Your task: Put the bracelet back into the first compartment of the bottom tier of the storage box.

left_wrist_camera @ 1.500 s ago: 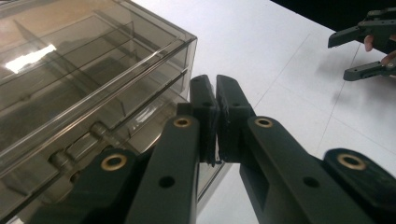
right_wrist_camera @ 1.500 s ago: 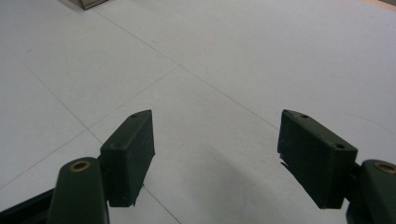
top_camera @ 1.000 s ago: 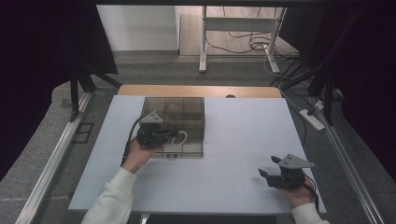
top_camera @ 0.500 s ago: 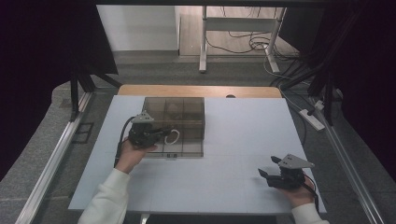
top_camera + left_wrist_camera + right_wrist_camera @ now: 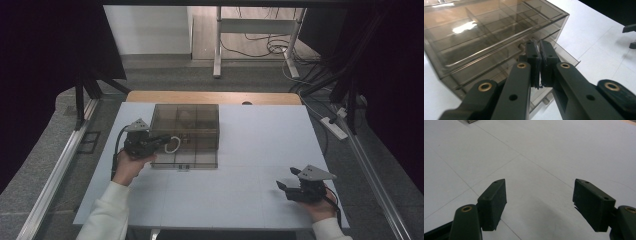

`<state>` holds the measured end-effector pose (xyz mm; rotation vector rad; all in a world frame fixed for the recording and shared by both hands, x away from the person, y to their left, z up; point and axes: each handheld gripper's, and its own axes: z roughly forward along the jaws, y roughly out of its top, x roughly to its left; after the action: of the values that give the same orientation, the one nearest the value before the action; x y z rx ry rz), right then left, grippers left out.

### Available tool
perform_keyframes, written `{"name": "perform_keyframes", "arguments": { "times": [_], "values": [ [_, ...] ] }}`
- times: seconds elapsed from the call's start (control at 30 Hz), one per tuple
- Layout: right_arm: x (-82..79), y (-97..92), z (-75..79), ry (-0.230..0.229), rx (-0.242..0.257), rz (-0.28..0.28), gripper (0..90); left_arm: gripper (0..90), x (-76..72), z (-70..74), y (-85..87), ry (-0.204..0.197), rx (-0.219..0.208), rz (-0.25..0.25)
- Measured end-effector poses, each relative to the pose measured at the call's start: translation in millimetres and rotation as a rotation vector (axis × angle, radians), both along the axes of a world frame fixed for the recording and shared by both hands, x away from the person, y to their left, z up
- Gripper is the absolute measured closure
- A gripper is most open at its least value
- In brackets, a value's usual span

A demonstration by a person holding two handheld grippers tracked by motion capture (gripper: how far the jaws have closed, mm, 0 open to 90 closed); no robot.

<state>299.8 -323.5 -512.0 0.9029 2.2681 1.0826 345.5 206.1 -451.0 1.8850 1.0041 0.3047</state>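
Observation:
A smoky see-through box [image 5: 192,127] with several compartments stands on the white table [image 5: 260,145], left of centre. My left gripper [image 5: 165,140] is at its left side, pointing into it. Its jaws are shut on a thin white thing, a white loop [image 5: 173,145] at the tips. In the left gripper view the pads [image 5: 534,53] press together on a pale sliver in front of the box [image 5: 481,30], above a low drawer [image 5: 567,57] that sticks out. My right gripper [image 5: 287,179] rests near the front right, open. Only bare table lies between its jaws [image 5: 539,183].
A wooden strip [image 5: 210,97] runs along the table's back edge. Metal rails [image 5: 55,165] flank the table, and a power strip [image 5: 332,127] lies on the floor at the right. Cables and desk legs [image 5: 217,45] are beyond the table.
My left gripper has slid left along the box's front part, and the white loop has moved left with it. The box and the right gripper have stayed put.

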Motion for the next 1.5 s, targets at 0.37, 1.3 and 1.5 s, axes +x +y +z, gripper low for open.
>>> {"name": "perform_keyframes", "arguments": {
  "times": [0.37, 1.3, 1.5],
  "values": [
    [-0.1, 0.4, -0.2, 0.001, -0.006, 0.002, 26.8, 86.5, 0.6, -6.9, 12.6, 0.017, 0.023, 0.04],
    [0.2, 0.6, -0.7, 0.006, -0.007, 0.001, 26.6, 86.2, -0.7, -29.6, 17.6, 0.083, 0.066, 0.021],
    [0.3, 0.6, -0.9, 0.005, -0.005, 0.001, 26.6, 86.1, -1.5, -31.3, 18.1, 0.089, 0.069, 0.02]
  ]
}}
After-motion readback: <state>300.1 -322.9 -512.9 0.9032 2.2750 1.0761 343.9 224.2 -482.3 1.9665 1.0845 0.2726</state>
